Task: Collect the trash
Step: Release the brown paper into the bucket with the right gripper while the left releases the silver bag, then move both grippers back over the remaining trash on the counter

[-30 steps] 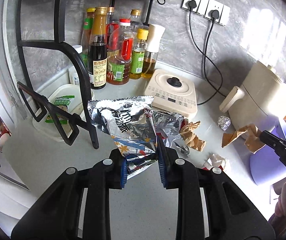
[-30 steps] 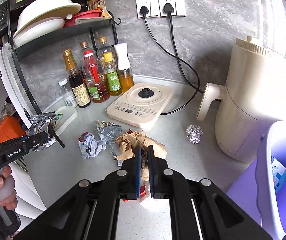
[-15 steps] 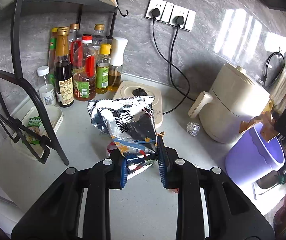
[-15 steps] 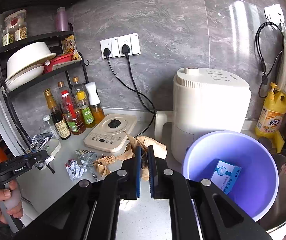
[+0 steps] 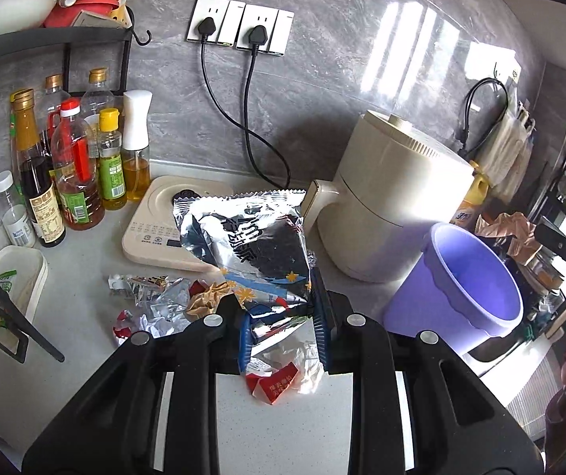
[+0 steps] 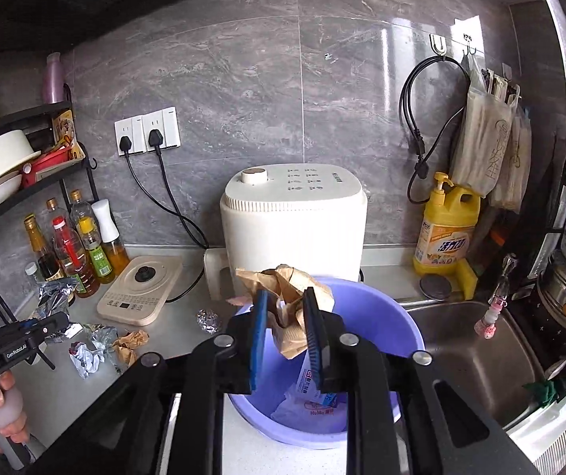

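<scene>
Trash collection, partway. In the purple bin at the counter's sink-side edge: a white wrapper and small carton. Over it: crumpled brown paper, loose between the right gripper's opening jaws, angled down. Left gripper, tilted downward above the counter: clamped on a foil snack bag. Remaining mid-counter: crumpled wrappers, a foil ball.

Only "GenRoboAI" on the left gripper and "Hobby" on a white wrapper in the purple basin were readable; other labels stayed illegible.
</scene>
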Demonstrator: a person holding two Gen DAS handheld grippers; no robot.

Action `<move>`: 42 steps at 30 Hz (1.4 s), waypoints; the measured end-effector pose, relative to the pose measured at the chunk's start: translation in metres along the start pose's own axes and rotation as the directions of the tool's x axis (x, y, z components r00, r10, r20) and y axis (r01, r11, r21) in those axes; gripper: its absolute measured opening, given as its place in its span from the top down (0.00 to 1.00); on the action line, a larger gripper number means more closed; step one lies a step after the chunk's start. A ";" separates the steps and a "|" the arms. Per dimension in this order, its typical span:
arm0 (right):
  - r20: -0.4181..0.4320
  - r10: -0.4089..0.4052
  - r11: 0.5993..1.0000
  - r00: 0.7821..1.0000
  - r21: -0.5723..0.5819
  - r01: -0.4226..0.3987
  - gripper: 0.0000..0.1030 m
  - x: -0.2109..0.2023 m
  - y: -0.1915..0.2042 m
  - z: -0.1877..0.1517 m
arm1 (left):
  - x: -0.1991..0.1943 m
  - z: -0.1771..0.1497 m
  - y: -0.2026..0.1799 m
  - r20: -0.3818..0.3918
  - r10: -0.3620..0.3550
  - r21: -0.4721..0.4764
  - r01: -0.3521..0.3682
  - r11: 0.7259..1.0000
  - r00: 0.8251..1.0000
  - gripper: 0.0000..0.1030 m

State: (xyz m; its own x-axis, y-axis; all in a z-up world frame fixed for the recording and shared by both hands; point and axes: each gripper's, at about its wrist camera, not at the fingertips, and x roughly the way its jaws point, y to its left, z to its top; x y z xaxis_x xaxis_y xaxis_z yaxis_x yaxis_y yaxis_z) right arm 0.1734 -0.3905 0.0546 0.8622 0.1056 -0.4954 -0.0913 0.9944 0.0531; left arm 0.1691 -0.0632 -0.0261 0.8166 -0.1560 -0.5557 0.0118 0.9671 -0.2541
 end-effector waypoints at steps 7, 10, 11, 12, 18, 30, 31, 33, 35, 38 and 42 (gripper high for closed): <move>-0.015 -0.111 0.993 0.994 0.048 0.111 0.40 -0.015 -0.040 -0.018 | 0.010 0.012 -0.040 -0.010 -0.078 0.080 0.078 0.994 0.997 0.76; -0.024 -0.139 0.987 0.990 0.078 0.141 0.39 -0.024 -0.060 -0.027 | 0.015 0.017 -0.061 -0.017 -0.112 0.116 0.113 0.987 0.994 0.76; -0.028 -0.146 0.985 0.989 0.088 0.148 0.39 -0.026 -0.066 -0.030 | 0.017 0.019 -0.068 -0.019 -0.123 0.126 0.125 0.984 0.992 0.76; -0.031 -0.151 0.983 0.988 0.099 0.154 0.39 -0.029 -0.073 -0.032 | 0.019 0.020 -0.075 -0.022 -0.135 0.137 0.137 0.981 0.991 0.76; -0.045 -0.174 0.972 0.984 0.150 0.179 0.39 -0.042 -0.099 -0.045 | 0.032 0.024 -0.122 -0.054 -0.207 0.204 0.214 0.955 0.977 0.76; -0.053 -0.154 0.966 0.987 0.201 0.162 0.32 -0.055 -0.124 -0.060 | 0.053 0.022 -0.206 -0.131 -0.335 0.287 0.359 0.888 0.933 0.27; -0.051 -0.150 0.967 0.987 0.201 0.157 0.31 -0.055 -0.123 -0.061 | 0.049 0.024 -0.207 -0.105 -0.337 0.291 0.353 0.889 0.936 0.21; -0.045 -0.138 0.969 0.989 0.201 0.145 0.24 -0.054 -0.123 -0.062 | 0.043 0.026 -0.206 -0.081 -0.348 0.296 0.356 0.886 0.934 0.13; -0.044 -0.130 0.970 0.991 0.202 0.136 0.21 -0.051 -0.121 -0.063 | 0.043 0.029 -0.200 -0.078 -0.328 0.296 0.336 0.894 0.942 0.10; -0.040 -0.105 0.973 0.994 0.201 0.111 0.16 -0.046 -0.114 -0.063 | 0.043 0.031 -0.185 -0.074 -0.292 0.272 0.301 0.914 0.954 0.08; -0.033 -0.061 0.980 0.998 0.188 0.066 0.09 -0.039 -0.100 -0.061 | 0.037 0.031 -0.158 -0.055 -0.238 0.234 0.244 0.941 0.970 0.06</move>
State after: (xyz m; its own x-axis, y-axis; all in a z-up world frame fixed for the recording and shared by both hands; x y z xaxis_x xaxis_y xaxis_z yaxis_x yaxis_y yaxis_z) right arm 0.1187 -0.4938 0.0156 0.8492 0.0447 -0.5262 0.0610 0.9814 0.1819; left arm 0.2151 -0.2152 0.0185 0.7573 -0.3925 -0.5220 0.3457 0.9190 -0.1895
